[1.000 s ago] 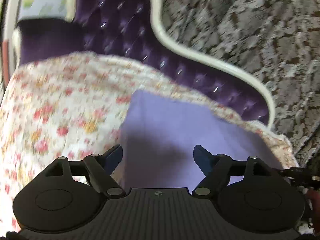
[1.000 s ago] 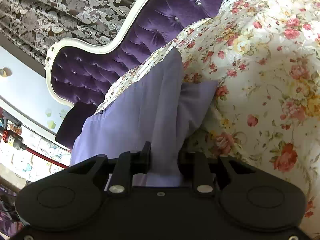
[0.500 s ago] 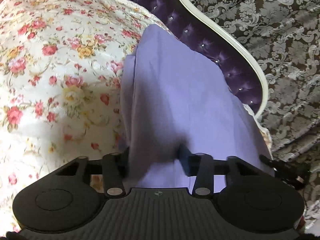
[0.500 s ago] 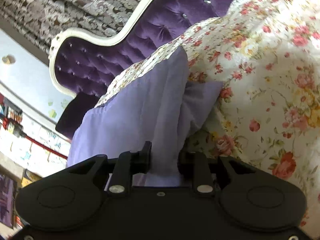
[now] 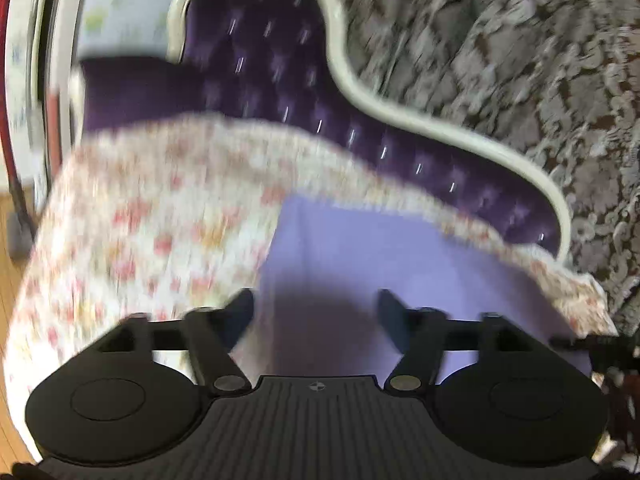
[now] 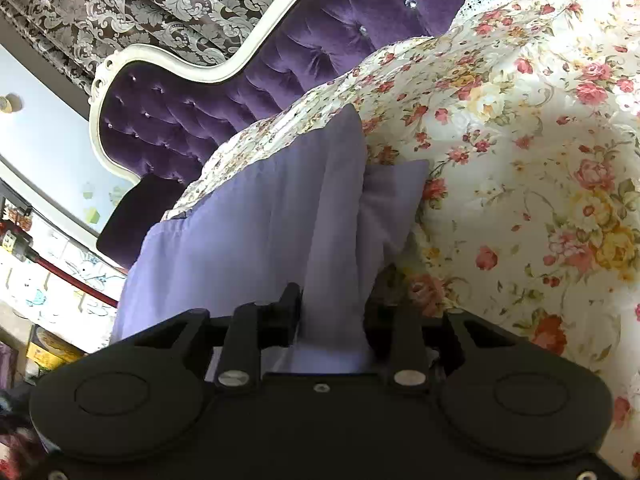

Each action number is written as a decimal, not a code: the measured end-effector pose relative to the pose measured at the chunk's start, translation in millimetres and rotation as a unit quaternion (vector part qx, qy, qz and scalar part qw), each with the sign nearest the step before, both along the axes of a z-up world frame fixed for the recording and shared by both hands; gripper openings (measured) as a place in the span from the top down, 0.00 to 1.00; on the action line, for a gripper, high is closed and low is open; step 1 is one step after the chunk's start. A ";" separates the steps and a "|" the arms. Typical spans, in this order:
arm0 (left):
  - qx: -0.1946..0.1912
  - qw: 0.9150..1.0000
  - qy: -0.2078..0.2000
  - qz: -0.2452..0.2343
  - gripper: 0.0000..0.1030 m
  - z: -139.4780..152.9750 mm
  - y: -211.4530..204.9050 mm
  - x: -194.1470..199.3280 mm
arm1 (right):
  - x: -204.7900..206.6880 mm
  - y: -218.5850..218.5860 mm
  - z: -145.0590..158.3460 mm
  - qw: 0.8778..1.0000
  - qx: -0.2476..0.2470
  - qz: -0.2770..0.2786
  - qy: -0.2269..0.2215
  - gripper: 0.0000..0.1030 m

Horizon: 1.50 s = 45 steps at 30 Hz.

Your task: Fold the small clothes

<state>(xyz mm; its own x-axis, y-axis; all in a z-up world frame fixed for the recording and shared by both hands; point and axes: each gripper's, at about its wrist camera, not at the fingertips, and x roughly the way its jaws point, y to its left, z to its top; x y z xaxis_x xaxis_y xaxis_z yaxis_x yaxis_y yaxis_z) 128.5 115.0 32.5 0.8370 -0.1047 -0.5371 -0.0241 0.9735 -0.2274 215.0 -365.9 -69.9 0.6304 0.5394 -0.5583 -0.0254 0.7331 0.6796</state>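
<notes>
Lilac garment [image 6: 256,220]: spread on floral sheet [image 6: 520,128]. Right tongs [image 6: 332,312]: clamped on its near edge. Left tongs [image 5: 316,312]: spread wide above it, holding nothing.

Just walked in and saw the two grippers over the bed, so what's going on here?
A person is folding a lilac garment on a floral bedspread. The right gripper has its jaws shut on a bunched edge of the garment. The left gripper hovers over the garment with jaws open, holding nothing; its view is motion-blurred. A purple headboard stands behind.
</notes>
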 end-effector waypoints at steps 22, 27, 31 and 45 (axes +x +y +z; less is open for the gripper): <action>0.097 0.990 0.092 -0.035 0.20 -86.2 -128.3 122.9 | -6.6 2.8 -3.5 1.000 -0.010 -0.011 -0.015 0.54; 0.129 0.987 0.094 -0.035 0.14 -100.6 -133.9 126.2 | -6.0 4.6 -2.5 1.000 -0.019 -0.009 -0.016 0.51; 0.123 0.988 0.093 -0.034 0.13 -99.5 -132.4 124.5 | -7.3 3.0 -4.5 1.000 -0.015 -0.014 -0.018 0.47; 0.128 0.988 0.082 -0.030 0.12 -101.6 -134.9 127.5 | -44.0 -33.0 -1.8 0.998 0.034 -0.043 0.003 0.19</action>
<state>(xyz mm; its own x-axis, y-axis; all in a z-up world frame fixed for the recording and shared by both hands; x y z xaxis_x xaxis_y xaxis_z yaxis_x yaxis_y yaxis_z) 256.1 -19.9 -69.1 0.7333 0.0054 -0.6799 0.0192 0.9994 0.0286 171.0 -398.9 -71.7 0.6731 0.5196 -0.5262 0.0398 0.6851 0.7274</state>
